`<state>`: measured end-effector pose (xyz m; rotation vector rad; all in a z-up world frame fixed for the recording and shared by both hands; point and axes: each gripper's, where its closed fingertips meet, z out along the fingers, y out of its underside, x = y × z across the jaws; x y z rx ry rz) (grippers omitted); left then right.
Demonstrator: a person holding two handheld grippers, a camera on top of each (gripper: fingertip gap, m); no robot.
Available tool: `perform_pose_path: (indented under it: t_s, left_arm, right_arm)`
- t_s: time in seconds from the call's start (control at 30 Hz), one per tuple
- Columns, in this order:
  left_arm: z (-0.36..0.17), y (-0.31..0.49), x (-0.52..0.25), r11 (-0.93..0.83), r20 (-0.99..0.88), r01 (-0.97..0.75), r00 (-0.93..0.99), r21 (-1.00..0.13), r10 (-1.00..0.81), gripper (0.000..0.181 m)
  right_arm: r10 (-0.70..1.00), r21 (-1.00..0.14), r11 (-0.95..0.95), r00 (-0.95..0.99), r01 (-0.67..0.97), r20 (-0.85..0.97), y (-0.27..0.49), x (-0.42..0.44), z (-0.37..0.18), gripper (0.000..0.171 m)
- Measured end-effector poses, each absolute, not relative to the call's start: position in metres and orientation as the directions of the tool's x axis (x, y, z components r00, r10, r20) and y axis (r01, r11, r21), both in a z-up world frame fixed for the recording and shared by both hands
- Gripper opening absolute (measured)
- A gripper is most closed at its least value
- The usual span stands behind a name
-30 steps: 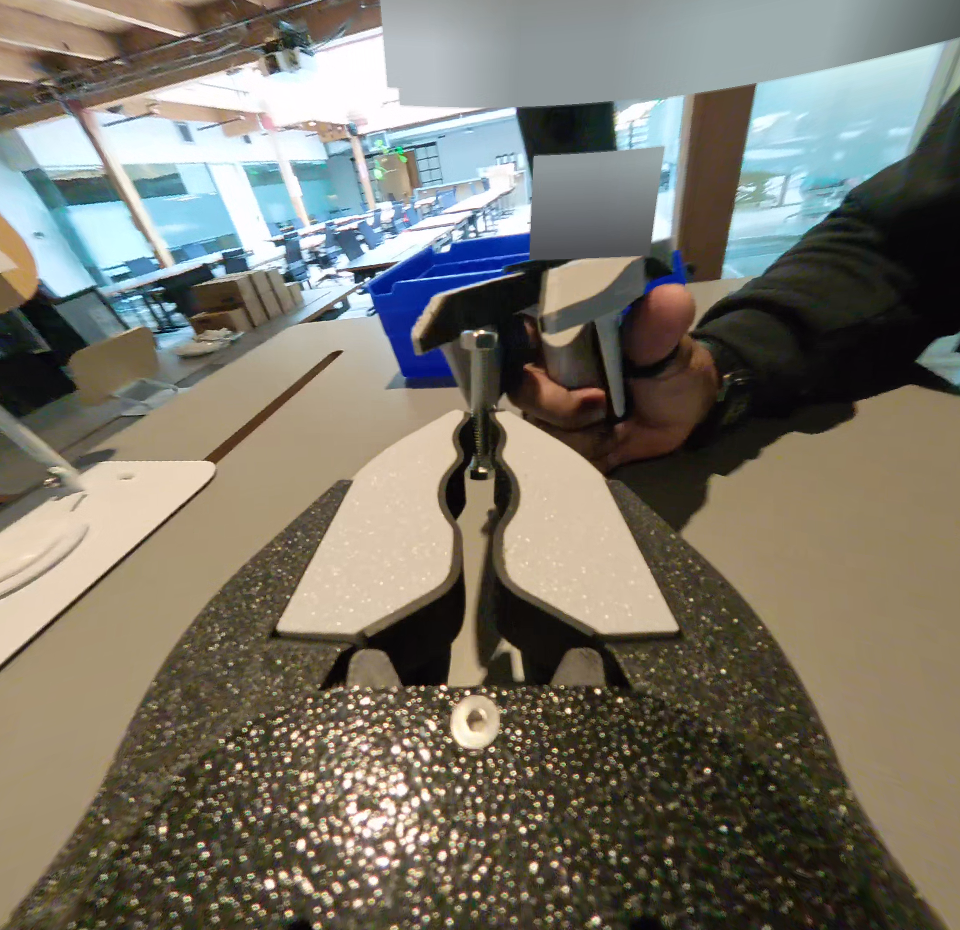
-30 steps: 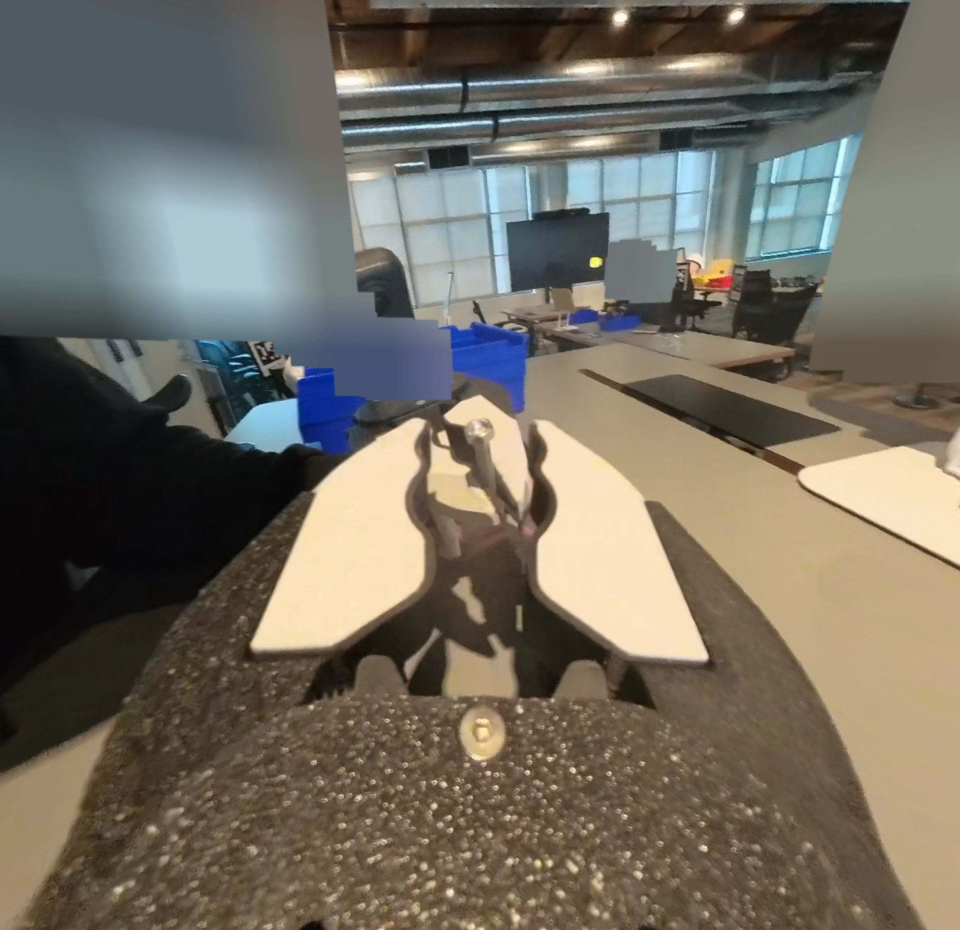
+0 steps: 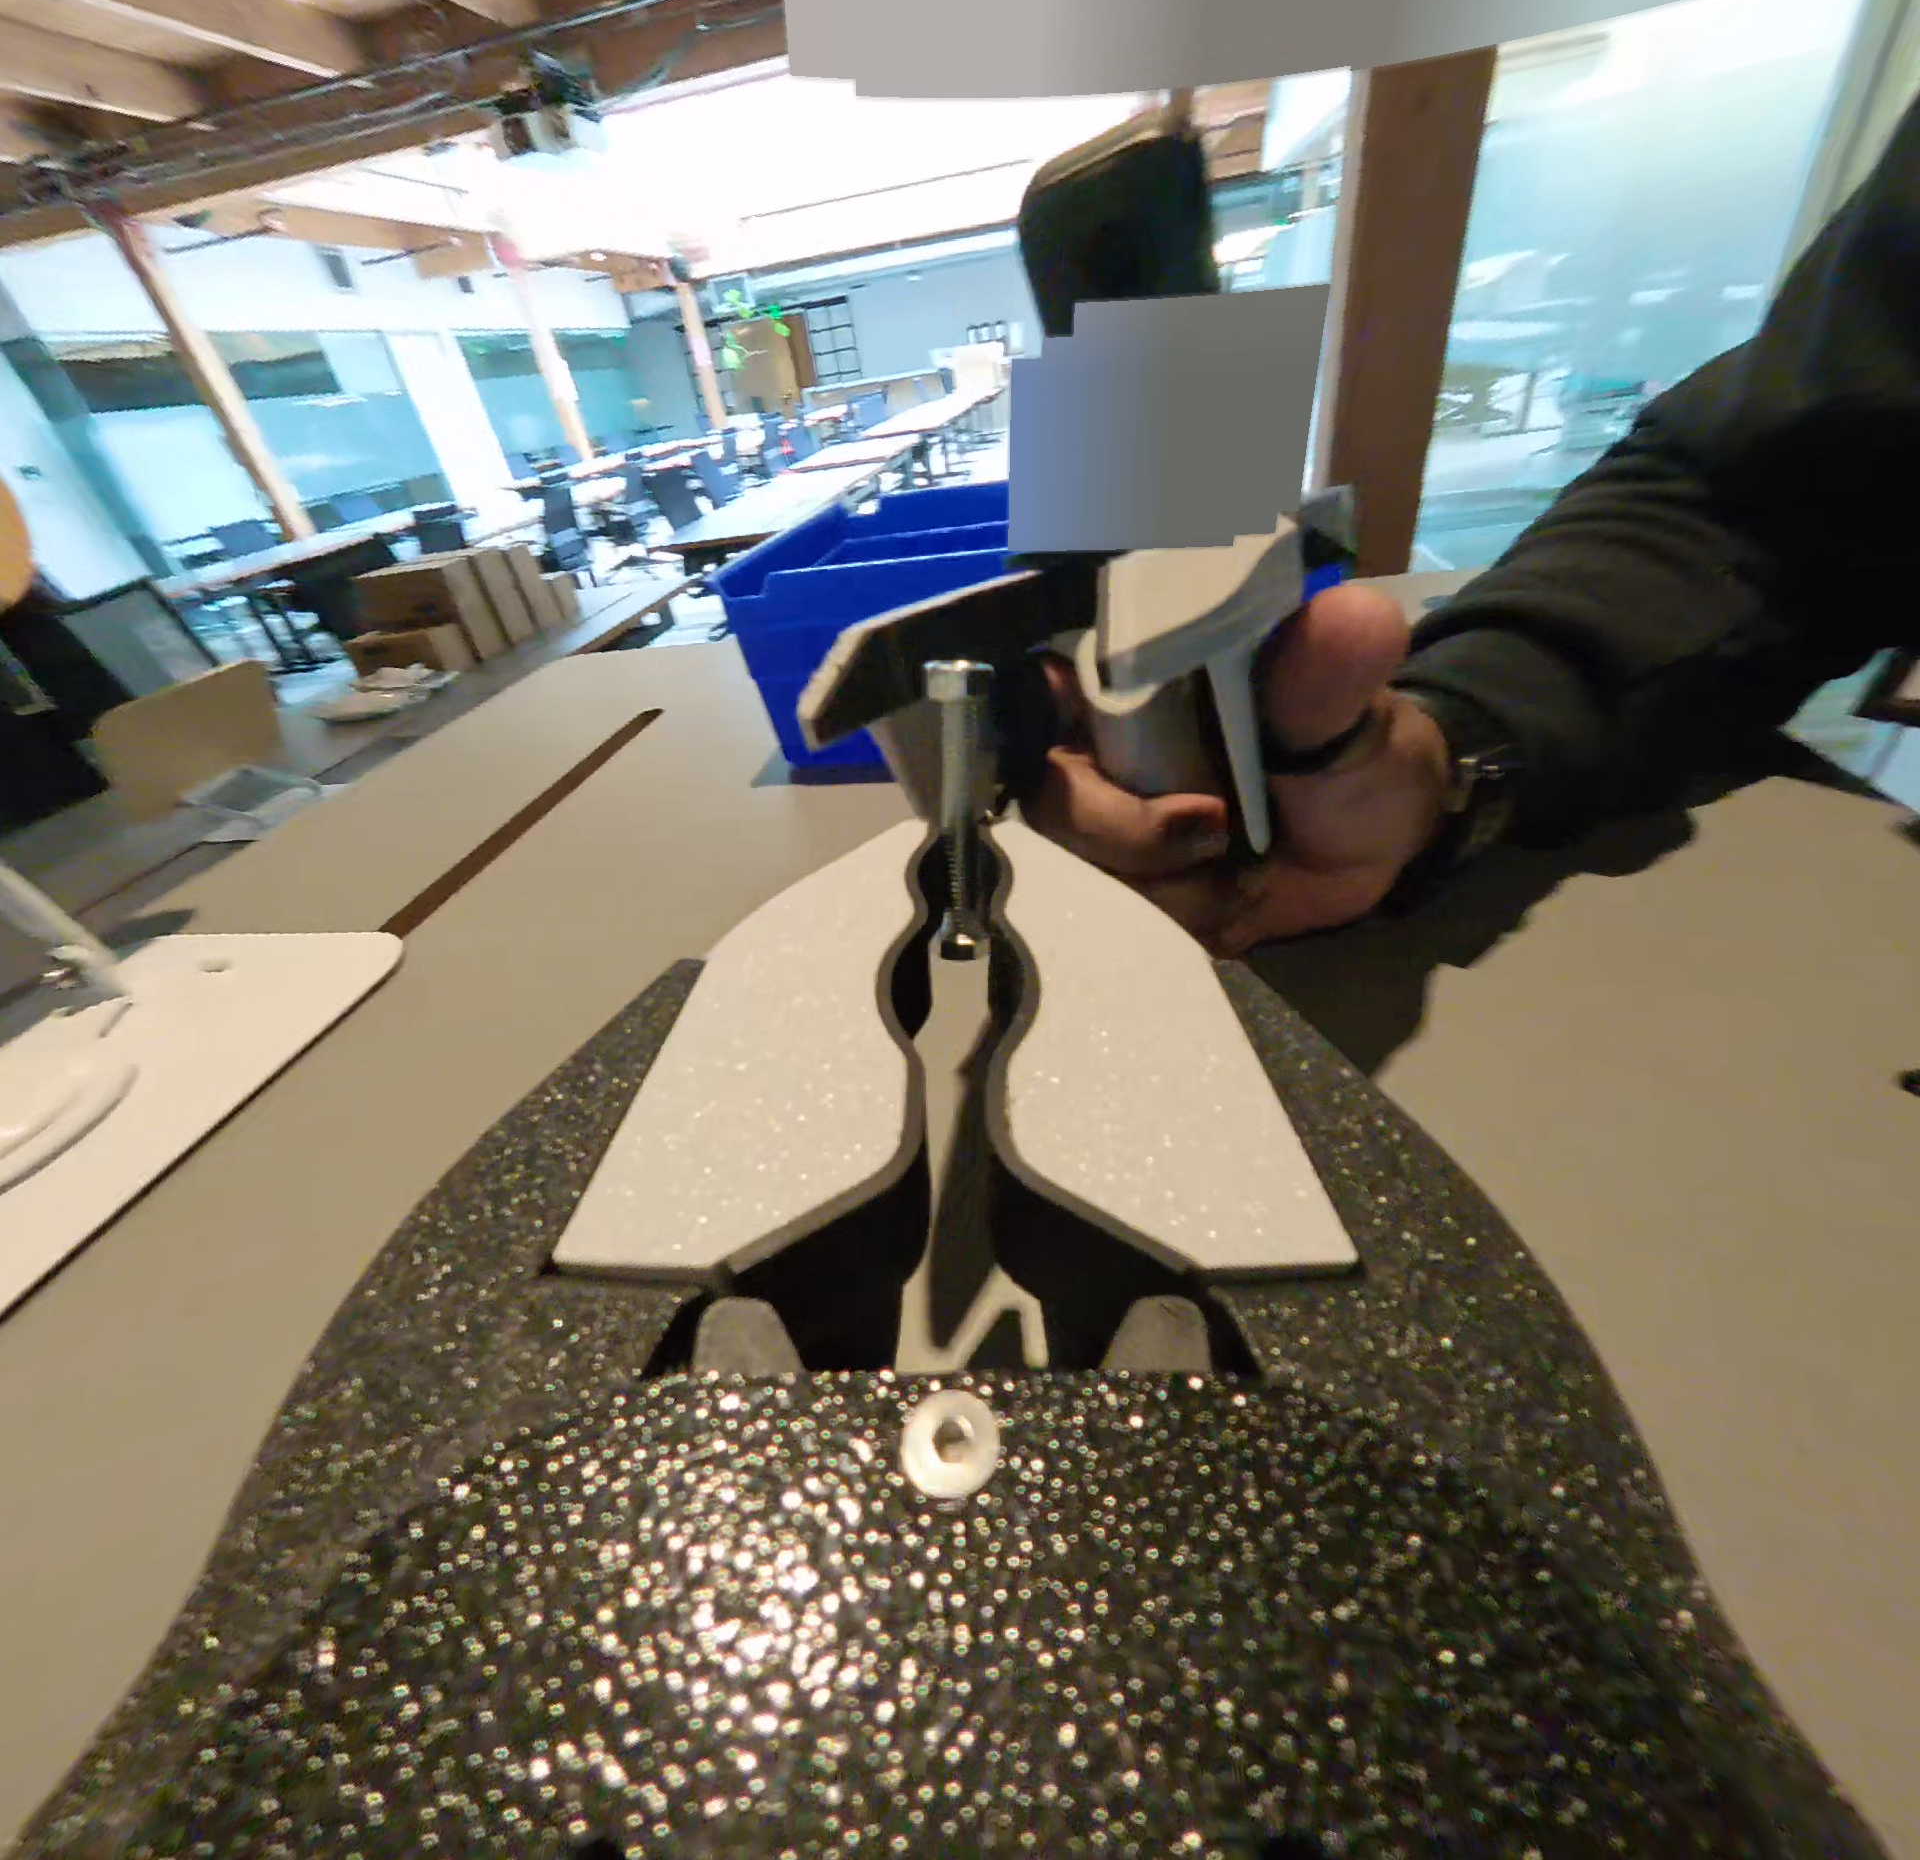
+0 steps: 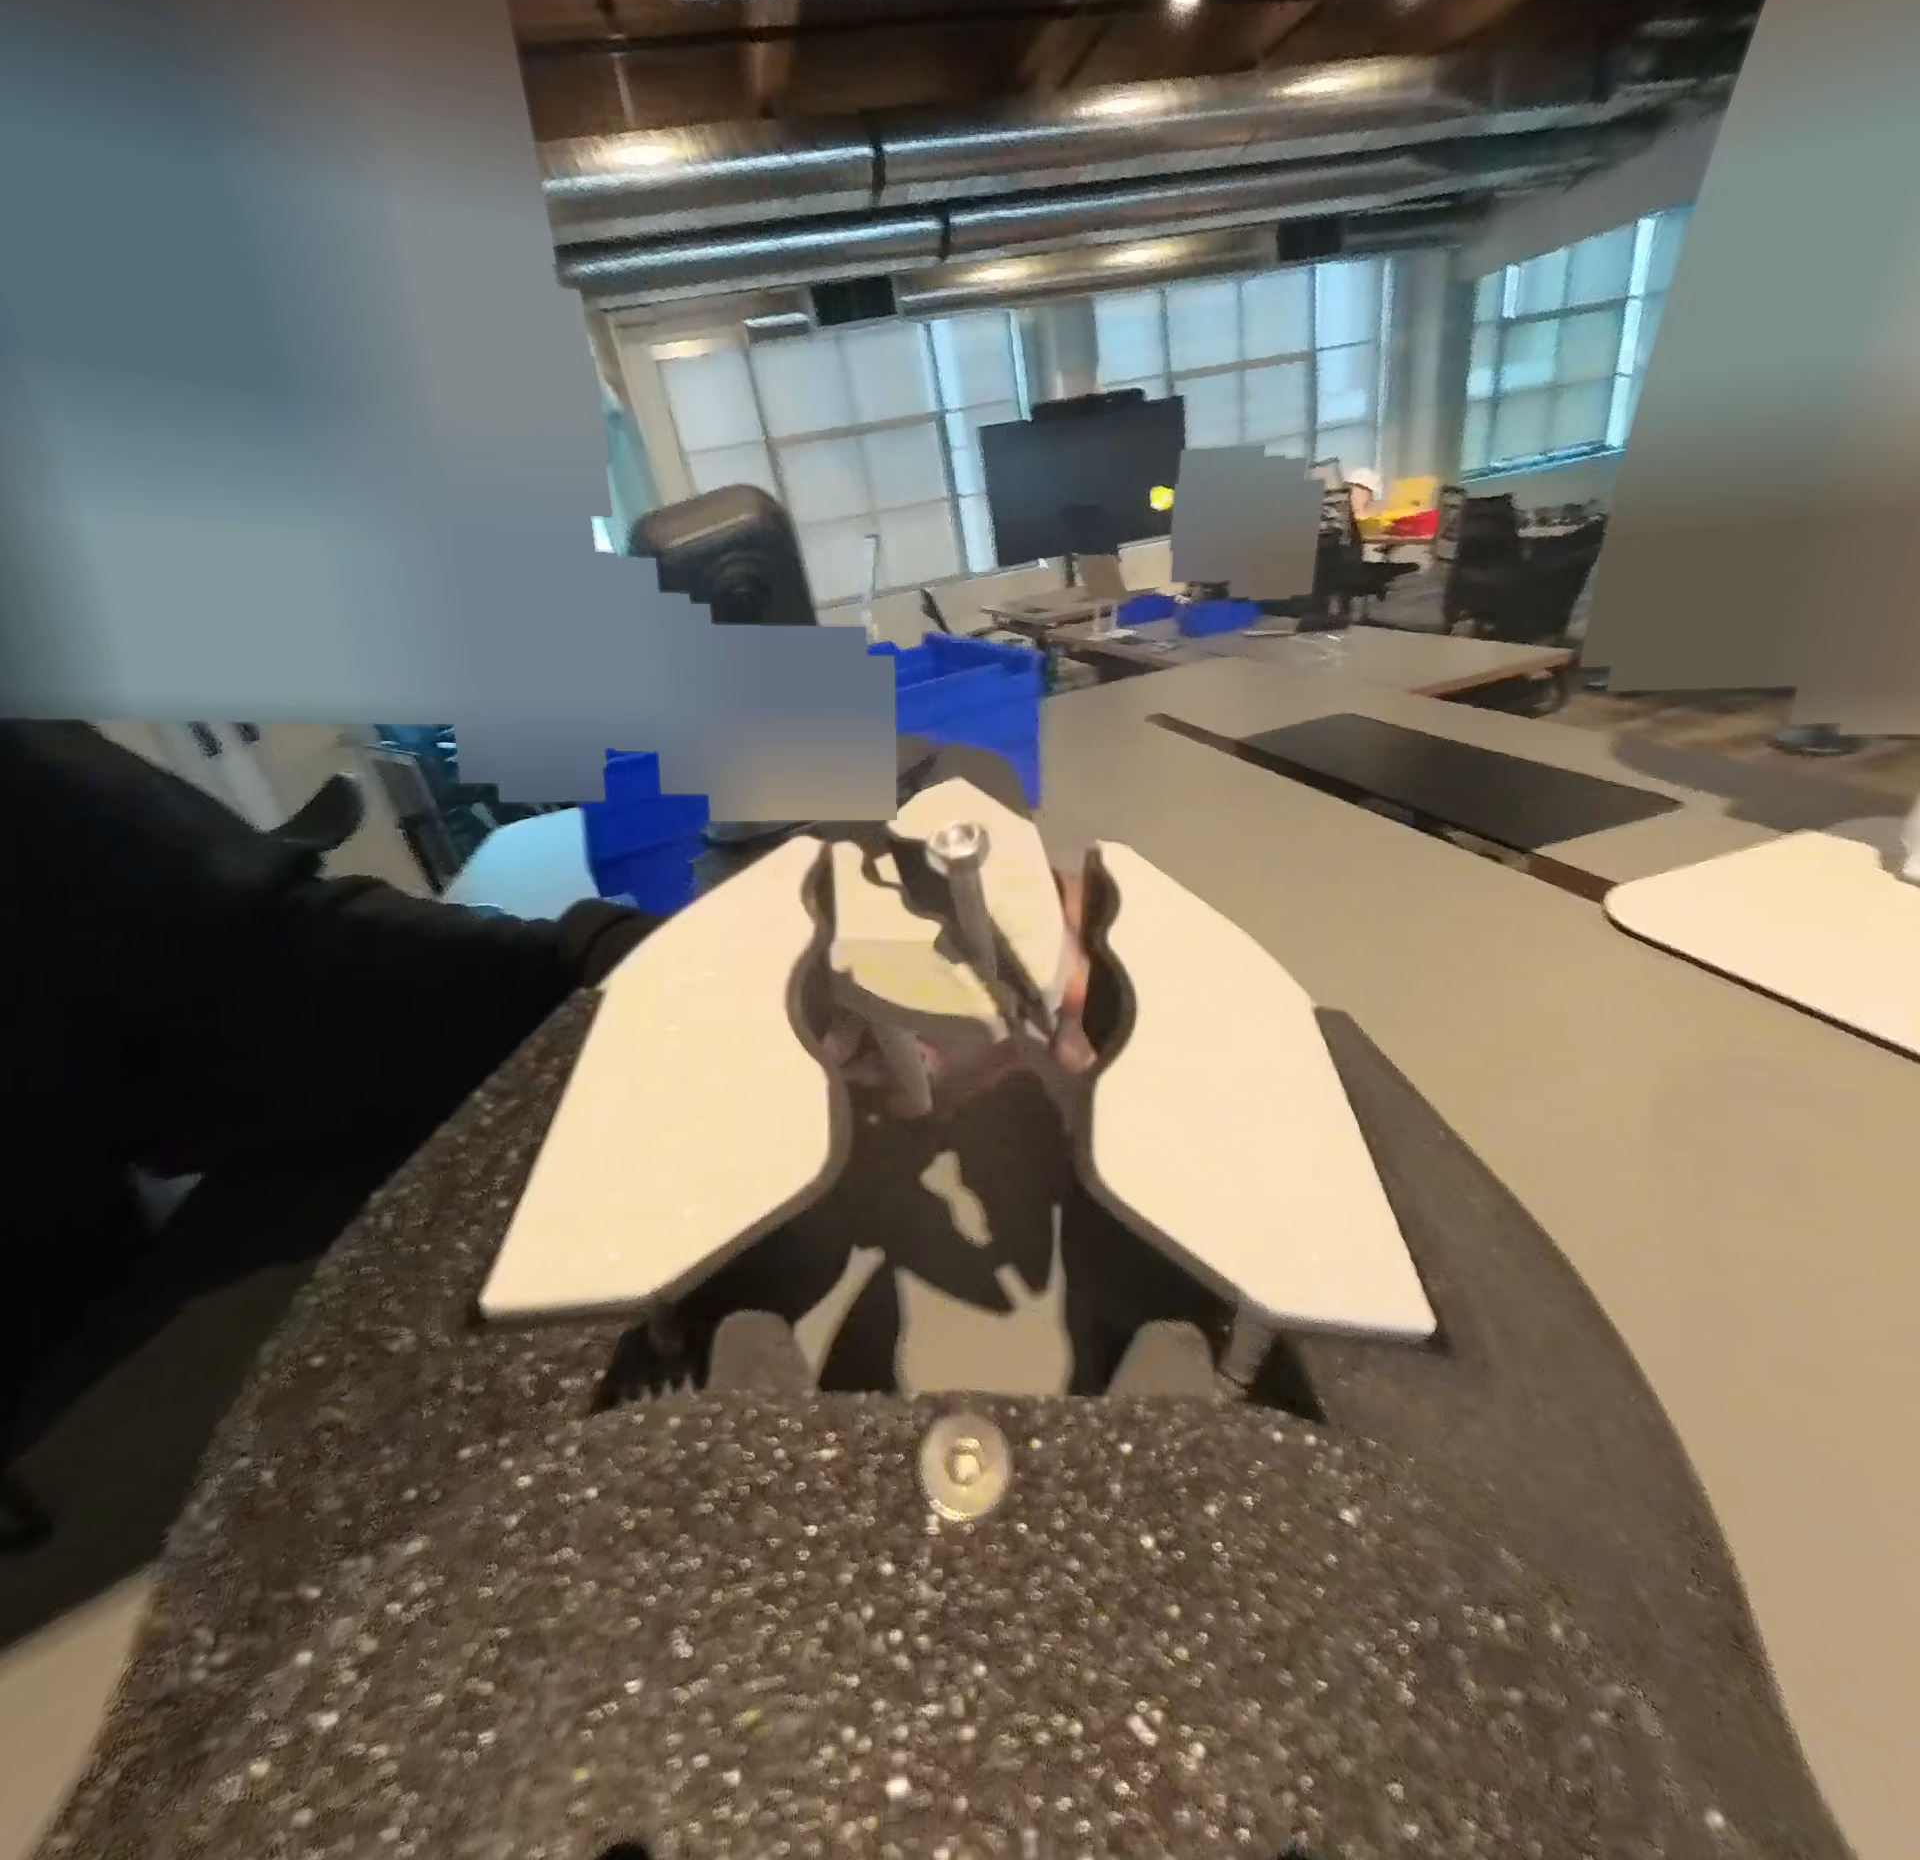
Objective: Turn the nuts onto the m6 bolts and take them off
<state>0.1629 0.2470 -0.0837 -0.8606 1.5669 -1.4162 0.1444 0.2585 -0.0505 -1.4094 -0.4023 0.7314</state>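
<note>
A silver bolt stands upright, head at the top, with a nut on its lower end. My left gripper is shut on the bolt's shaft just above the nut. My right gripper is open, its white fingers spread either side of the bolt and of the left gripper's fingertips. In the left wrist view the right gripper sits just behind and over the bolt head, held by a person's hand in a black sleeve.
The work is above a grey table. Blue bins stand behind the grippers. A white board lies at the left, and another white board and a black mat lie off to the right.
The right gripper has tilted slightly over the bolt head. The left gripper still holds the bolt in the same place.
</note>
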Motion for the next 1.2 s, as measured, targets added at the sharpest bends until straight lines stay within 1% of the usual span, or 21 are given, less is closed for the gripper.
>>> perform_pose_path:
  t_s: [0.07,0.2,0.33,0.37,0.47,0.53,0.57,0.63,0.7,0.73,0.8,0.87,0.93,0.97,1.1,1.2]
  left_arm:
    - [-0.083,0.242,0.159,0.099,-0.106,0.038,-0.472,-0.994,-0.875,0.005]
    - [-0.085,0.227,0.148,0.053,-0.042,0.001,-0.607,-0.999,-0.794,0.005]
    - [-0.086,0.218,0.141,0.040,-0.015,-0.023,-0.672,-0.999,-0.740,0.005]
    - [-0.087,0.217,0.141,0.047,-0.018,-0.025,-0.672,-0.999,-0.740,0.005]
    - [-0.087,0.223,0.147,0.051,-0.027,-0.020,-0.623,-0.999,-0.782,0.005]
    - [-0.088,0.232,0.155,0.081,-0.062,-0.012,-0.551,-0.997,-0.832,0.005]
    - [-0.089,0.238,0.161,0.116,-0.098,-0.006,-0.491,-0.993,-0.865,0.005]
    - [-0.092,0.244,0.170,0.190,-0.172,-0.006,-0.397,-0.982,-0.901,0.005]
    - [-0.092,0.244,0.172,0.209,-0.196,0.006,-0.370,-0.978,-0.908,0.005]
    - [-0.091,0.244,0.171,0.202,-0.190,0.006,-0.371,-0.979,-0.909,0.005]
    - [-0.090,0.249,0.171,0.192,-0.182,0.008,-0.356,-0.981,-0.917,0.005]
    - [-0.092,0.256,0.171,0.234,-0.219,-0.008,-0.322,-0.972,-0.921,0.005]
    - [-0.096,0.267,0.170,0.339,-0.319,-0.038,-0.254,-0.940,-0.913,0.005]
    - [-0.099,0.273,0.170,0.405,-0.384,-0.060,-0.219,-0.913,-0.897,0.005]
    - [-0.118,0.290,0.170,0.652,-0.634,-0.189,-0.150,-0.734,-0.758,0.005]
    - [-0.123,0.290,0.173,0.739,-0.730,-0.231,-0.140,-0.633,-0.669,0.005]
  right_arm:
    - [0.721,-0.972,0.023,0.677,-0.235,-0.147,0.254,0.146,-0.044,0.046]
    - [0.818,-0.981,0.048,0.571,-0.188,-0.069,0.240,0.135,-0.042,0.035]
    - [0.852,-0.987,0.062,0.523,-0.151,-0.027,0.232,0.125,-0.044,0.015]
    - [0.850,-0.988,0.061,0.527,-0.142,-0.023,0.232,0.124,-0.045,0.011]
    - [0.807,-0.989,0.055,0.589,-0.140,-0.039,0.239,0.128,-0.046,0.009]
    - [0.733,-0.987,0.050,0.676,-0.154,-0.069,0.248,0.137,-0.045,0.006]
    - [0.679,-0.985,0.045,0.729,-0.165,-0.091,0.253,0.143,-0.046,0.000]
    - [0.595,-0.983,0.039,0.795,-0.178,-0.120,0.258,0.151,-0.049,0.000]
    - [0.591,-0.983,0.063,0.800,-0.171,-0.101,0.254,0.149,-0.045,0.002]
    - [0.588,-0.982,0.085,0.804,-0.166,-0.085,0.253,0.150,-0.041,0.011]
    - [0.607,-0.979,0.113,0.791,-0.171,-0.068,0.250,0.154,-0.035,0.016]
    - [0.617,-0.983,0.095,0.784,-0.157,-0.066,0.252,0.160,-0.036,0.021]
    - [0.627,-0.993,0.051,0.778,-0.102,-0.048,0.257,0.163,-0.043,0.021]
    - [0.621,-0.999,0.022,0.784,-0.048,-0.024,0.260,0.165,-0.050,0.021]
    - [0.591,-0.973,-0.007,0.786,0.232,0.183,0.268,0.168,-0.078,0.024]
    - [0.593,-0.932,0.002,0.750,0.364,0.294,0.269,0.164,-0.089,0.026]
